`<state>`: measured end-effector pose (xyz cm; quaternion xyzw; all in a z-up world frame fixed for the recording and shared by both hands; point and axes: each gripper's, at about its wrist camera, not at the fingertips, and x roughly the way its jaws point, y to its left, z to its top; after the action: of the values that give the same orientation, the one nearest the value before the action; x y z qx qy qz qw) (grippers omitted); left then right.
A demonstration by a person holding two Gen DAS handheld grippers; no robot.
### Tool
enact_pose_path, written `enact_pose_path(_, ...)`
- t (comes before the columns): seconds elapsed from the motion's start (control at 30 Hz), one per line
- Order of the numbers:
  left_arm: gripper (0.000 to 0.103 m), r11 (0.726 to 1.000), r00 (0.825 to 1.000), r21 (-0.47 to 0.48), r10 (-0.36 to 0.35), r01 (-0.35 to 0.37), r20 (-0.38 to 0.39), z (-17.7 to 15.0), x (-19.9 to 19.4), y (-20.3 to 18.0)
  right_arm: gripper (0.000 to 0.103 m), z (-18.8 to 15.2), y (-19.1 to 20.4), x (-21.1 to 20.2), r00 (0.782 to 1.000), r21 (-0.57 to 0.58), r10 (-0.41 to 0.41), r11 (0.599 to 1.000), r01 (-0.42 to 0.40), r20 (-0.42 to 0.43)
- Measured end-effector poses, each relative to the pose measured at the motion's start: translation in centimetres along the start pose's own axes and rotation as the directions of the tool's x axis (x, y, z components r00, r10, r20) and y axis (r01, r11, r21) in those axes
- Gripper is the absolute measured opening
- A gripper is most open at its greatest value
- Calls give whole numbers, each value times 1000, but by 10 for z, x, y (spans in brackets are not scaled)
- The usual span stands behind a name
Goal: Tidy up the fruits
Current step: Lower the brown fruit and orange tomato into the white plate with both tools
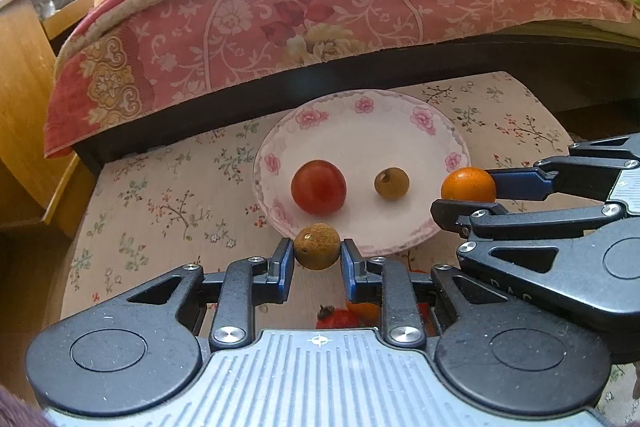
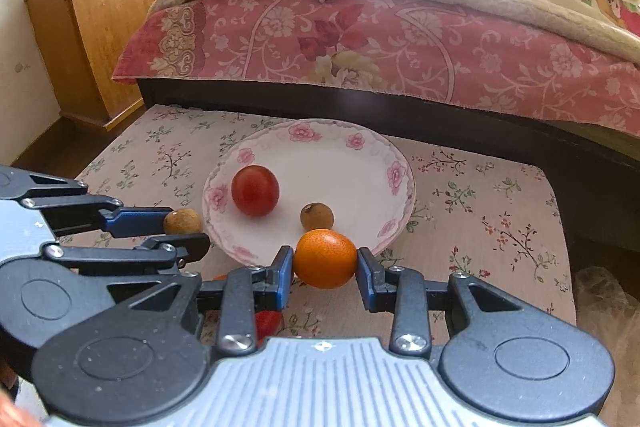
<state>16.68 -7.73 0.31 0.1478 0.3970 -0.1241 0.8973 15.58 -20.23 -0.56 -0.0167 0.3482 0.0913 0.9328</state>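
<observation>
On the floral-rimmed plate (image 1: 452,163) we see a red tomato (image 1: 318,192) left of a brown longan (image 1: 391,183); a second longan (image 1: 317,246) and an orange (image 2: 325,258) hover at its near rim

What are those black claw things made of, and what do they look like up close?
Each of the two, the left gripper and the right gripper, has a ribbed grey base plate with a small crosshair mark, rounded black housings with circular discs, black linkage bars joined by silver screws, and two fingers tipped with flat blue pads. No cables show.

Glossy ceramic plate (image 1: 448,135), wooden cabinet (image 2: 108,15)
</observation>
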Motion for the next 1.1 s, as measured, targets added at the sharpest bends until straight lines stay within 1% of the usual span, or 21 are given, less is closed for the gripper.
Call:
enact_pose_path(0.47,33,1000,1000,-6,5,-5,-13,10,32,6,37,11,-10,34,1000,15,4,1000,-4,-12)
enact_pose_path(0.63,33,1000,1000,-5,10,-10,2,14,39,8,37,14,-11,44,1000,22,5,1000,-5,-6)
enact_pose_path(0.83,33,1000,1000,-13,16,-16,16,18,46,11,37,18,-12,52,1000,28,7,1000,-7,12)
enact_pose_path(1.1,33,1000,1000,-13,8,-8,23,22,54,13,37,24,-15,59,999,22,-3,1000,2,50)
